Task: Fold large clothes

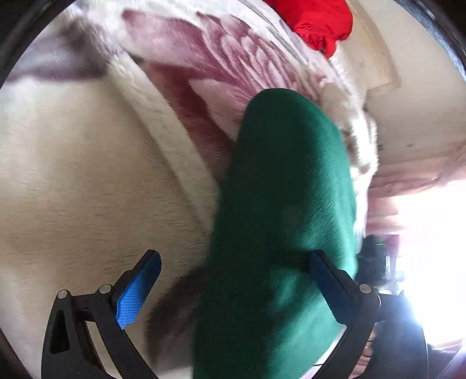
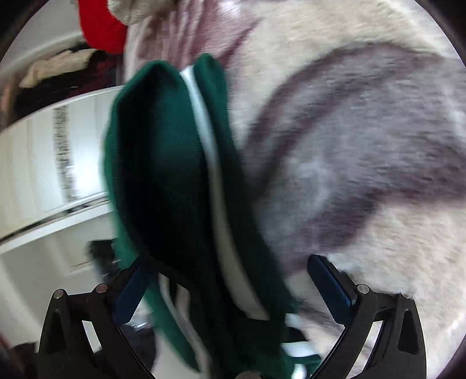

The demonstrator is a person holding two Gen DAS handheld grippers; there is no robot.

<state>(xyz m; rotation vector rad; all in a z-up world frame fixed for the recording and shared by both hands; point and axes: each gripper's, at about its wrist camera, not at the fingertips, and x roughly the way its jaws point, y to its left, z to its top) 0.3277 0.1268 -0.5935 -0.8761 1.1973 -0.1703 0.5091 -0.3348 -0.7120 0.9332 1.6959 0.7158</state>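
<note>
A dark green garment [image 1: 291, 180] lies in a long folded band on a fluffy cream blanket with mauve flowers [image 1: 72, 175]. It runs between the wide-apart blue pads of my left gripper [image 1: 235, 256] and sits close to the right pad [image 1: 329, 285], while the left pad [image 1: 137, 288] stands clear. In the right wrist view the green garment [image 2: 157, 151] shows a white stripe [image 2: 209, 151] and hangs between the spread jaws of my right gripper [image 2: 230, 259]. It drapes over the left finger [image 2: 131, 291]. Neither gripper's pads pinch the cloth. Both views are motion-blurred.
A red garment [image 1: 317, 20] lies at the blanket's far end, also in the right view as the red garment [image 2: 99, 32]. White furniture [image 2: 43, 151] stands left of the bed edge, with piled clothes [image 2: 58, 70] behind it. A bright window [image 1: 431, 233] glares at right.
</note>
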